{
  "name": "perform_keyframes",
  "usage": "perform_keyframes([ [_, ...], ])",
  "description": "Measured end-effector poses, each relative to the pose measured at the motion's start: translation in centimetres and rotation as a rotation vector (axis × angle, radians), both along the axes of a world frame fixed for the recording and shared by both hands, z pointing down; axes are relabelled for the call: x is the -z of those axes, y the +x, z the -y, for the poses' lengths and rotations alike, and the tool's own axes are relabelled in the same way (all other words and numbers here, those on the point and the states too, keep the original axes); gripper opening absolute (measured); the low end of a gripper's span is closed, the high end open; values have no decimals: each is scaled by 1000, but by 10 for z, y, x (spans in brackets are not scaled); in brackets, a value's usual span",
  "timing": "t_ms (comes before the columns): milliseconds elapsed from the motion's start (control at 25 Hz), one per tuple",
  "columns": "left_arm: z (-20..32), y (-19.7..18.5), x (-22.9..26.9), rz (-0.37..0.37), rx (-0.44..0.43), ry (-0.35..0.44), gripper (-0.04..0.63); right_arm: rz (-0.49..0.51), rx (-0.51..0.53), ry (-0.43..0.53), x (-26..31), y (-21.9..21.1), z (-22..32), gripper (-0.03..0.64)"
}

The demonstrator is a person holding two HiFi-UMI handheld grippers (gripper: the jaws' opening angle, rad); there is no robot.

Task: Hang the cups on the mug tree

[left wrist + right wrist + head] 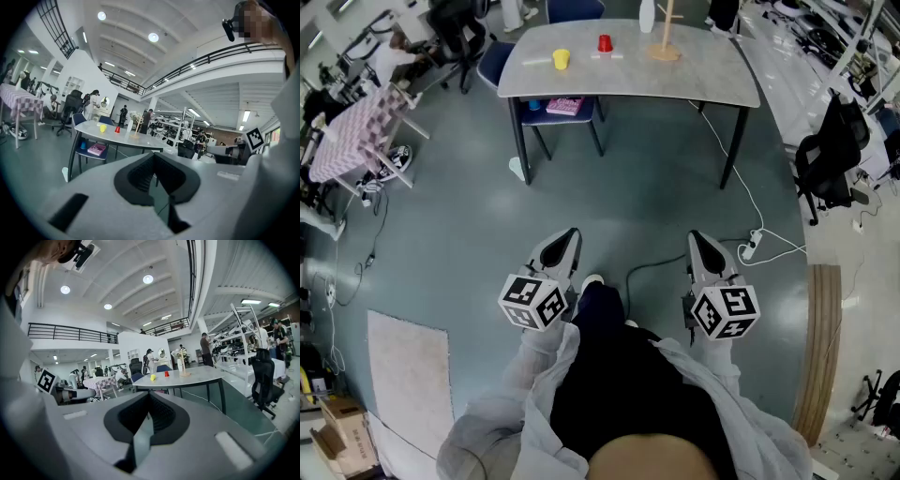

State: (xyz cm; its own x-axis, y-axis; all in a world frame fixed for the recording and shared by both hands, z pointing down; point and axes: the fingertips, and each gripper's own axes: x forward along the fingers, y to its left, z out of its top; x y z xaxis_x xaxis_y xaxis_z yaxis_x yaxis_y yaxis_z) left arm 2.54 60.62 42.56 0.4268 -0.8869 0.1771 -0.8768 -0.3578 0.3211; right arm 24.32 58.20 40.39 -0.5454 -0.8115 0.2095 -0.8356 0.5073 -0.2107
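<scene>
Well back from the grey surface [694, 80], holds left gripper [567, 239] and right gripper [701, 242] closed on nothing, yellow cup [561, 59] and red cup [605, 43] on it beside the wooden mug tree [665, 33].

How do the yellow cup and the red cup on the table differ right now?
Colour: the yellow cup against the red cup. Place: the red cup sits nearer the mug tree; the yellow cup is further from it and closer to the near edge of the table. Both sit on the table, neither hung on the tree yet.
</scene>
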Motion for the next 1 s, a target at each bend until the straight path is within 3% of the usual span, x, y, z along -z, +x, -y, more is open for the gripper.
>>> perform_keyframes([
  [280,-26,23,11,14,-41,33,2,97,-36,43,12,14,-30,34],
  [360,-26,28,14,17,-50,41,2,126,-30,46,14,15,-28,185],
  [440,-22,29,14,18,-48,40,3,141,-34,55,16,17,-22,264],
  [720,27,18,11,9,-23,44,2,102,-3,35,5,11,27,265],
  [1000,111,-2,12,-6,-17,32,3,86,47,35,13,-18,110,265],
])
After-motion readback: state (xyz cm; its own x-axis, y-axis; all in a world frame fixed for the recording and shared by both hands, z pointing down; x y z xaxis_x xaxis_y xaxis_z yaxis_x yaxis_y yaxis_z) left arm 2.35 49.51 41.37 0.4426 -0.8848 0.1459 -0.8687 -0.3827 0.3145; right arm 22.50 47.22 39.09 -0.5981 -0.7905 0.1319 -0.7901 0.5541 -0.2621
